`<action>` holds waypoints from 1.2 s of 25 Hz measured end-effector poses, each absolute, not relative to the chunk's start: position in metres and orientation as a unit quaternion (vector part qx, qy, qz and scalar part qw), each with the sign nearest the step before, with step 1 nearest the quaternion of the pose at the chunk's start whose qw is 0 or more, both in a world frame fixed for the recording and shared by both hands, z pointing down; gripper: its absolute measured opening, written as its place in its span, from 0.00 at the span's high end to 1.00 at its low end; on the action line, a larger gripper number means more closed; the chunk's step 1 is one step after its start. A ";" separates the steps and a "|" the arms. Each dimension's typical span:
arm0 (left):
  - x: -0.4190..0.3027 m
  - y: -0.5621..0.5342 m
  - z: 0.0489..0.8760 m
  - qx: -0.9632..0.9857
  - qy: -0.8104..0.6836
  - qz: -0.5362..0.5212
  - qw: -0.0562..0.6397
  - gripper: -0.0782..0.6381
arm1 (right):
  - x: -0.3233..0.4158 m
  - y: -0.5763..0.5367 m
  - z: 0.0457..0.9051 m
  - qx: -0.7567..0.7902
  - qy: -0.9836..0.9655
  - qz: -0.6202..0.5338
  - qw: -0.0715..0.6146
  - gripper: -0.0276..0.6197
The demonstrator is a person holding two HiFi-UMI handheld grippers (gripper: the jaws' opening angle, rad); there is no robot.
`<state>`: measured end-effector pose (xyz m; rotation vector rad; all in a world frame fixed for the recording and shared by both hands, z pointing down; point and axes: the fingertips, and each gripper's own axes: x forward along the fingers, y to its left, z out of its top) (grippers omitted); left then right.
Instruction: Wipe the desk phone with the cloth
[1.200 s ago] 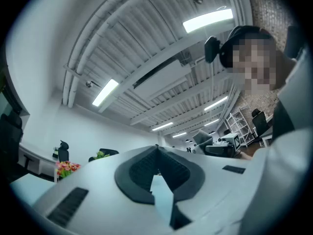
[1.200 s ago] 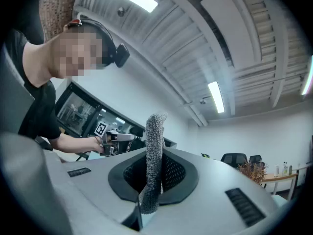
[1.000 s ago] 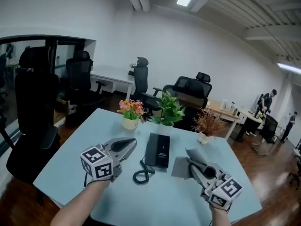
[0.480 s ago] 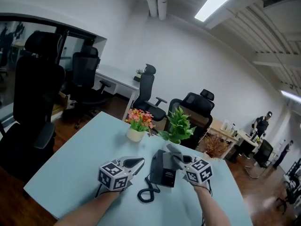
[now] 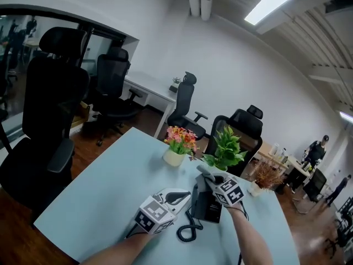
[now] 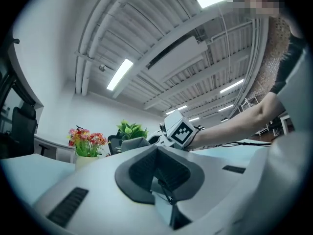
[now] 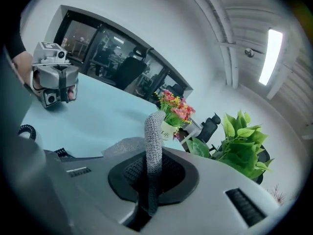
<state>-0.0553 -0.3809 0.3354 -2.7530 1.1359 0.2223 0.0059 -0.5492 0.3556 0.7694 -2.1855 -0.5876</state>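
Underfoot, dark wood floor (image 5: 94,148). The work surface is a pale blue table (image 5: 105,197), matte and uniform. White walls; strip lights (image 5: 268,4) and pipes along the ceiling; a glass partition (image 5: 22,65) on the left. Black office chairs (image 5: 52,109) stand round the table and by a white desk (image 5: 146,90) further back. Two people (image 5: 317,150) stand far off at the right, too small to detail.

At the far table edge: a flower pot (image 5: 176,148) with pink and orange blooms, a green plant (image 5: 226,148) beside it, and a dried plant (image 5: 267,175) further right.

The desk phone (image 5: 207,208) lies near the table's far side, in front of the green plant, with its coiled cord (image 5: 187,233) trailing toward the near edge.

Right gripper (image 5: 205,176) — jaws clamped on the cloth (image 7: 154,136), a grey knit fold standing up out of the pads. It hangs over the phone's far end. Left gripper (image 5: 181,196) — jaws closed together with nothing between them, just left of the phone.

Hard to read:
- The right gripper covers the phone's upper part, so handset and keypad cannot be made out.
- Cannot tell whether the cloth touches the phone.
- Cannot tell whether the left gripper rests on the table or hovers.
- The left gripper view tilts up at the ceiling — hardly any table shows.
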 end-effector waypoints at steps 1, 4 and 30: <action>-0.055 -0.381 0.336 -0.919 0.379 0.074 0.078 0.87 | 0.006 -0.546 0.359 0.291 -0.849 -0.232 0.374 0.96; -0.056 -0.381 0.335 -0.919 0.379 0.074 0.079 0.87 | 0.006 -0.522 0.370 0.257 -0.844 -0.240 0.405 0.96; -0.056 -0.387 0.337 -0.917 0.385 0.071 0.078 0.87 | 0.009 -0.524 0.372 0.257 -0.852 -0.214 0.402 0.96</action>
